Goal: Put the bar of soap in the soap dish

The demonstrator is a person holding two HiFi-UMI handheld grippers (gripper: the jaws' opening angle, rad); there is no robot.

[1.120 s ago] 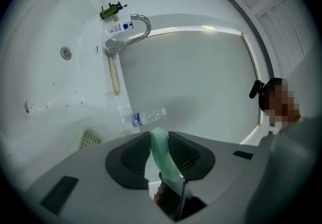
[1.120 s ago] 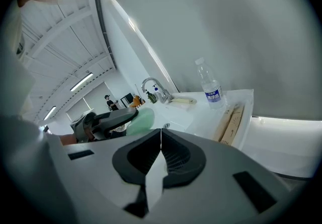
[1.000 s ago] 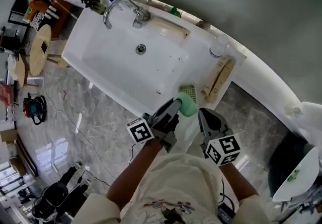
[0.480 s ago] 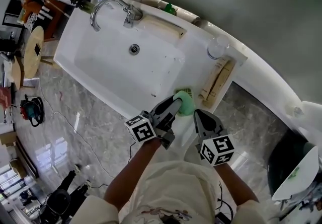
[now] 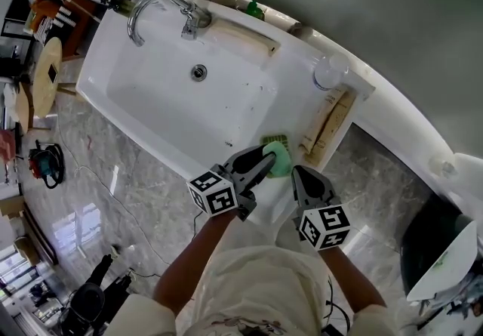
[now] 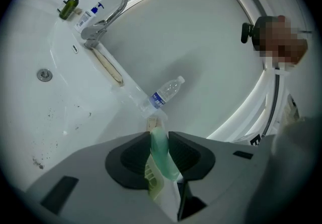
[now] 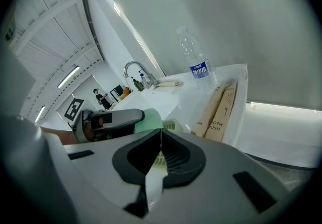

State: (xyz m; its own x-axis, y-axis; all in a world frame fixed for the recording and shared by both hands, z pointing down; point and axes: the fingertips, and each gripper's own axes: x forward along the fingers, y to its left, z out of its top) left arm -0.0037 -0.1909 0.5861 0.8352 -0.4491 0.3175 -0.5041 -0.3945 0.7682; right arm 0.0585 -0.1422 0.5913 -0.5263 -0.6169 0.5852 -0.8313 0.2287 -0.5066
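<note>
While the left gripper [image 5: 259,164] stayed clamped on the pale green soap bar [image 5: 279,160], it had eased nearer the green slatted plastic soap dish [image 5: 275,137]; the right gripper [image 5: 303,174] hung empty, jaws pressed together, so placement looked close.

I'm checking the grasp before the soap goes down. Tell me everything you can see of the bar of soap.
The bar of soap is mint green, smooth and matte, with rounded edges. It stands on edge, clamped across its flat faces between the dark pads of the left gripper, with its end sticking out past the jaw tips. It is just above the pale green slotted soap dish at the near right corner of the sink. Whether it touches the dish cannot be told.
</note>
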